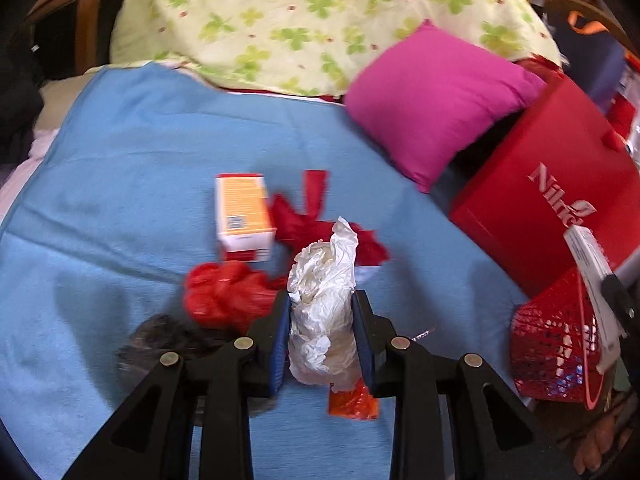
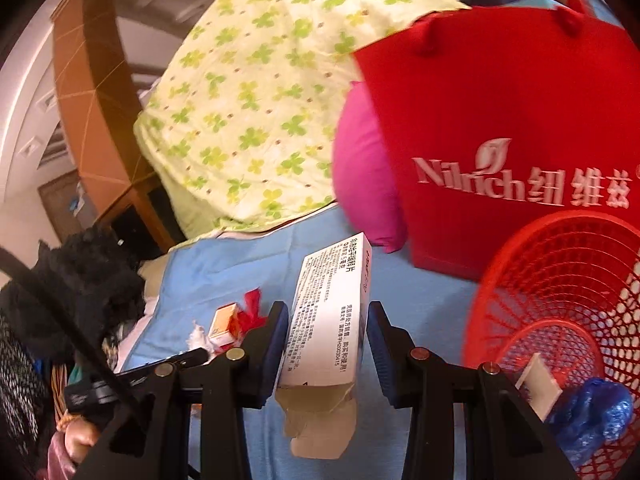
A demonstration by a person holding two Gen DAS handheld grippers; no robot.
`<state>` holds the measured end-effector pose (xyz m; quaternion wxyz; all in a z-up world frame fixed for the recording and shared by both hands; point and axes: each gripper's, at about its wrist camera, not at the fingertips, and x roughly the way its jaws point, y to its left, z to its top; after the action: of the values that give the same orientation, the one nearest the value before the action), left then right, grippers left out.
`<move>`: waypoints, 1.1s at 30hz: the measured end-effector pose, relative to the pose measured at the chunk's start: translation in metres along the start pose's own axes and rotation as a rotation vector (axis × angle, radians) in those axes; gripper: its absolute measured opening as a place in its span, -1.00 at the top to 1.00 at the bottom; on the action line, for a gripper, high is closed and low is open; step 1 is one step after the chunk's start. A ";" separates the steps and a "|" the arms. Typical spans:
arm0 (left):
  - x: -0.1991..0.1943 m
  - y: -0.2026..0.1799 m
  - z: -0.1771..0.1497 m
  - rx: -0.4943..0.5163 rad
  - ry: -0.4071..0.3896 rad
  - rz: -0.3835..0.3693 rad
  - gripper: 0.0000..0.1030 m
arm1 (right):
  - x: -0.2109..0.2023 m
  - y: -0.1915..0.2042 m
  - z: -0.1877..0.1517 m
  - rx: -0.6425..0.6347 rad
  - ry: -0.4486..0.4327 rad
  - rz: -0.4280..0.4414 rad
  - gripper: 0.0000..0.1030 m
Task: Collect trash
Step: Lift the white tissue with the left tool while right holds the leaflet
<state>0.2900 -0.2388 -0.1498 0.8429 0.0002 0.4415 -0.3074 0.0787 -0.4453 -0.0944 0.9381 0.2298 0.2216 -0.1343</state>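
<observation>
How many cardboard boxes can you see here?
2. An orange box lies on the blue blanket beside red scraps. A long white box is gripped in the right tool, next to the red basket. More may be hidden inside the basket.

A bed in a lived-in room

A blue blanket (image 1: 140,152) is covering the bed; beyond it a clover-print quilt (image 1: 288,20) is lying heaped, with a magenta pillow (image 1: 432,96) leaning beside it. Left of the quilt, a wooden cabinet (image 2: 86,92) is standing against a pale wall (image 2: 24,120).
</observation>
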 end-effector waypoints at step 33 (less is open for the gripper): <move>-0.032 0.031 -0.002 0.005 -0.037 -0.048 0.59 | 0.029 0.043 -0.018 -0.013 0.049 0.041 0.17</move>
<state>0.2913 -0.1967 -0.1358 0.8434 -0.0141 0.4248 -0.3286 0.1130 -0.4043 -0.1066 0.9365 0.2314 0.2406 -0.1078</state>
